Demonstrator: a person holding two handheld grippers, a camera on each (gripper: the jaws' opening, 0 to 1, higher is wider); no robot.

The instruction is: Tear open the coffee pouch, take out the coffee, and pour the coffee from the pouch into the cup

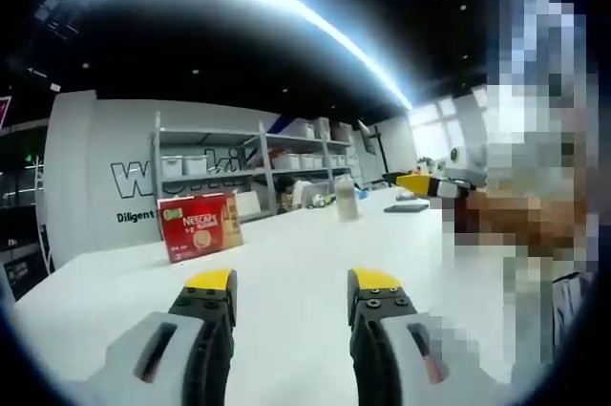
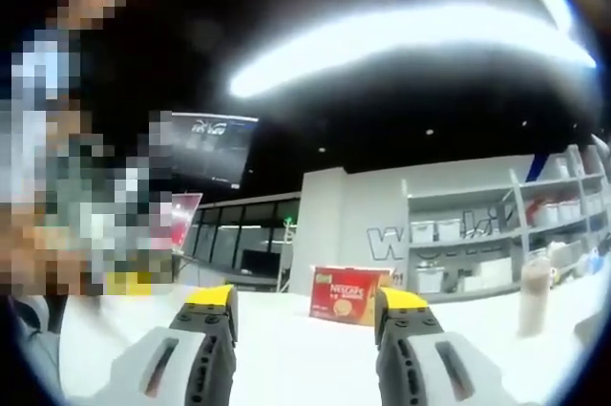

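Left gripper [image 1: 291,303]: two chunky black jaws capped with bright yellow tips, small dark screws on the inner faces, pale grey housings with slotted openings below. Right gripper [image 2: 305,315]: the same build, yellow-tipped black jaws on light grey bodies with dark slots.

red coffee box [image 1: 200,224] with green corner at 10 o'clock, white table [image 1: 296,282], grey grippers' jaws yellow-tipped, cup [image 2: 535,296] at 3 o'clock looked pale brownish.
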